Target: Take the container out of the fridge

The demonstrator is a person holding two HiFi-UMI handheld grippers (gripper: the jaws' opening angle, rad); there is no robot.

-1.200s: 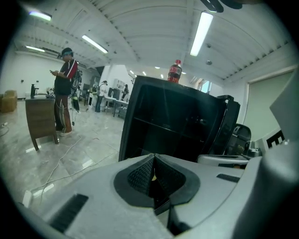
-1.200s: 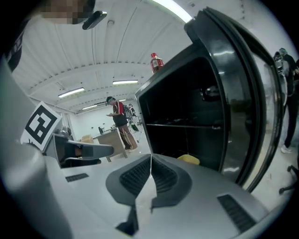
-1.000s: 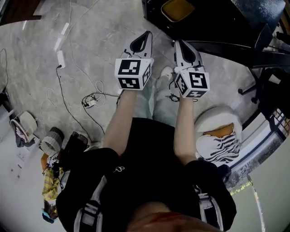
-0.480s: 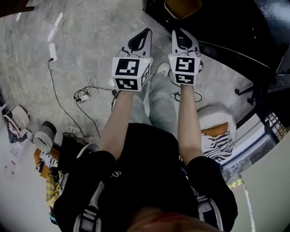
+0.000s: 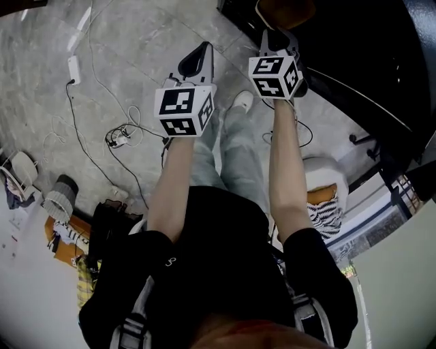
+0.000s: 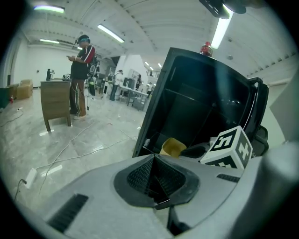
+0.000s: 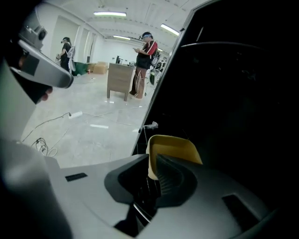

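An open black fridge (image 6: 201, 102) stands on the floor ahead. A yellow container (image 7: 174, 145) sits low inside it and also shows in the left gripper view (image 6: 173, 147) and dimly at the head view's top edge (image 5: 286, 8). My right gripper (image 7: 152, 166) reaches into the fridge opening (image 5: 276, 37). Its jaws stand close together with the container's near wall pinched between them. My left gripper (image 6: 153, 156) is shut with nothing in it and hangs outside the fridge, to the left of the right one (image 5: 196, 60).
White cables and a power strip (image 5: 73, 66) lie on the grey floor at left. A white cushioned stool (image 5: 325, 178) is at right and bags (image 5: 60, 201) at far left. A red bottle (image 6: 206, 48) tops the fridge. A person (image 6: 80, 77) stands by a wooden cabinet (image 6: 56, 100) far off.
Both grippers have moved forward toward the fridge. The right one has gone further, into the fridge opening at the yellow container.
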